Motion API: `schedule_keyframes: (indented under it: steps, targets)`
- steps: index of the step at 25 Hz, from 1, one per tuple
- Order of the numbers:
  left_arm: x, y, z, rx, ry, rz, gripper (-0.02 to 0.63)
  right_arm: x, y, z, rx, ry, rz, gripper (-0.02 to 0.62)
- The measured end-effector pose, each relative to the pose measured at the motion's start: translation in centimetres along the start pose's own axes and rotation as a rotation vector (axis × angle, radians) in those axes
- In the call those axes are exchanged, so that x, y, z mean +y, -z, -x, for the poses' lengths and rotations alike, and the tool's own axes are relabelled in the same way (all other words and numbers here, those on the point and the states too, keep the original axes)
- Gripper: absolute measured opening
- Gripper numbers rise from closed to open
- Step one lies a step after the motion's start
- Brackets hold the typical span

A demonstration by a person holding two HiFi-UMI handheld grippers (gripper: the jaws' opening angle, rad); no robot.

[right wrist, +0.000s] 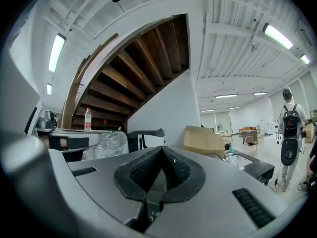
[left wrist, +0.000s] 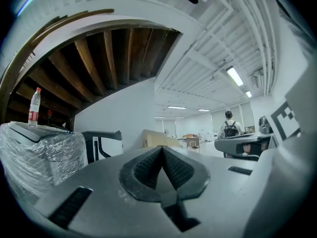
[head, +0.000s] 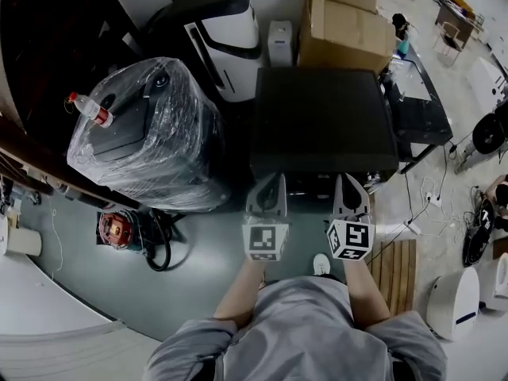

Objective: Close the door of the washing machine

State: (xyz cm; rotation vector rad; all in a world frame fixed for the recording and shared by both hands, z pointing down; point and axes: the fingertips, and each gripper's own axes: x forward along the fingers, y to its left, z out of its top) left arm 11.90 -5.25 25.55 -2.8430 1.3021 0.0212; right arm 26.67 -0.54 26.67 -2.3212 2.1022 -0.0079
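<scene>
Both pairs of fingers were clenched tip to tip, with nothing between them. The left gripper [head: 267, 195] and right gripper [head: 350, 190] hung side by side at the near edge of the washing machine [head: 321, 121], a dark square box seen from above; its door could not be made out. Left of it stood a plastic-wrapped appliance [head: 151, 133] with a bottle [head: 89, 108] at its edge, and cardboard boxes [head: 345, 30] sat behind.

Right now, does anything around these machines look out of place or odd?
A plastic bottle stands upright on top of the film-wrapped appliance, left of the black machine: an odd perch for it. Nothing looks spilled or damaged.
</scene>
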Motion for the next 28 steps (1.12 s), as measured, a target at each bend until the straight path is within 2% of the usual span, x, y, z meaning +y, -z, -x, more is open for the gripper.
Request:
schedule_keyframes:
  steps: [6, 17, 28]
  targets:
    - [-0.1, -0.7, 1.0, -0.014, -0.006, -0.013, -0.002, 0.8, -1.7, 1.3, -0.043, 0.004, 0.014, -0.003]
    - [0.6, -1.4, 1.9, -0.026, -0.048, -0.03, -0.002, 2.5, -2.0, 1.5, -0.037, -0.046, 0.009, -0.002]
    - [0.3, -1.5, 1.7, -0.022, -0.048, -0.043, -0.002, 2.8, -1.4, 1.1, -0.017, -0.07, 0.014, -0.003]
